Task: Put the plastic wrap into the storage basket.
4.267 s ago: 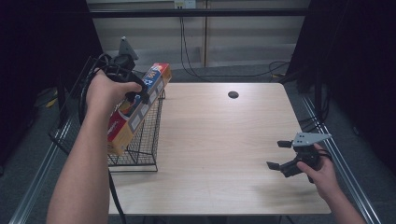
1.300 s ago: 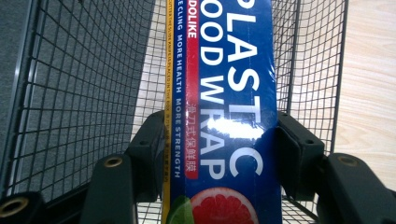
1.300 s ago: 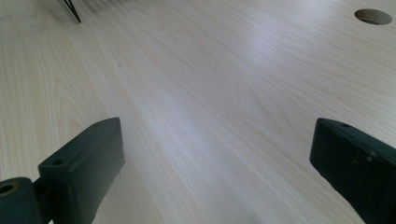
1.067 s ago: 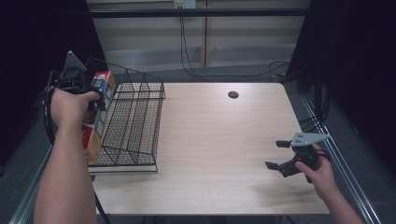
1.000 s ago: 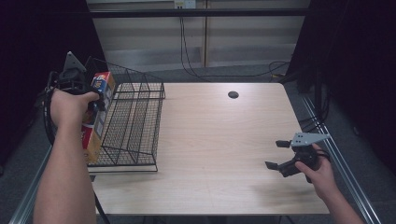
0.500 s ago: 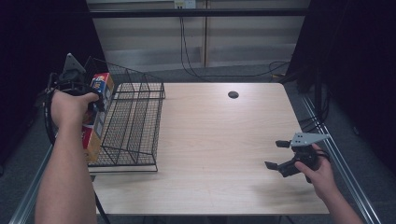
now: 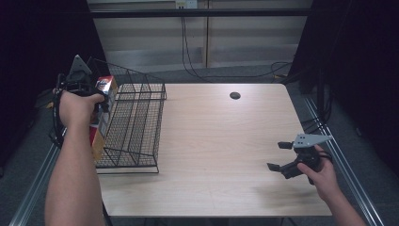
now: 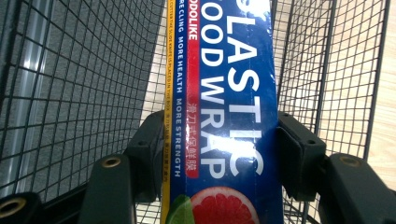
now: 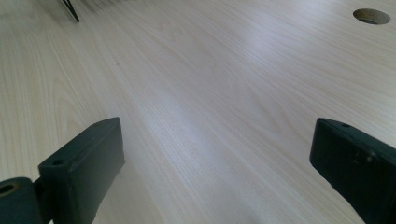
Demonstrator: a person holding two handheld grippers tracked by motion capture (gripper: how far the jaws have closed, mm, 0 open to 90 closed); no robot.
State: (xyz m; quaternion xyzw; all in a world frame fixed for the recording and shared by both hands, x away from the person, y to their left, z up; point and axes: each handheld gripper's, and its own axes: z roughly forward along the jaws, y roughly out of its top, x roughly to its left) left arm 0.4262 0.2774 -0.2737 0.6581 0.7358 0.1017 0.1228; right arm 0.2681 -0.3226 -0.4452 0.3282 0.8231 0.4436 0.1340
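A long blue plastic food wrap box [image 8: 224, 102] with a yellow edge and a grapefruit picture is clamped between the two black jaws of my left gripper [image 8: 219, 149]. In the high view the box [image 7: 99, 125] hangs nearly upright at the left wall of the black wire basket [image 7: 136, 127], under the person's left hand, with my left gripper [image 7: 89, 92] at its top end. My right gripper [image 7: 281, 156] hovers low over the table's right front, jaws wide apart and holding nothing. In its own view the right gripper [image 9: 215, 163] frames bare wood.
The light wooden table [image 7: 216, 141] has a dark round hole [image 7: 235, 95] near its back edge, also seen as the hole [image 9: 371, 16] far ahead of the right gripper. Metal rails run along both table sides. Cables hang behind the table.
Since 4.3 s ago the left hand has carried the box from over the basket's top to its left side. In the last second almost nothing moves. The right gripper stays put.
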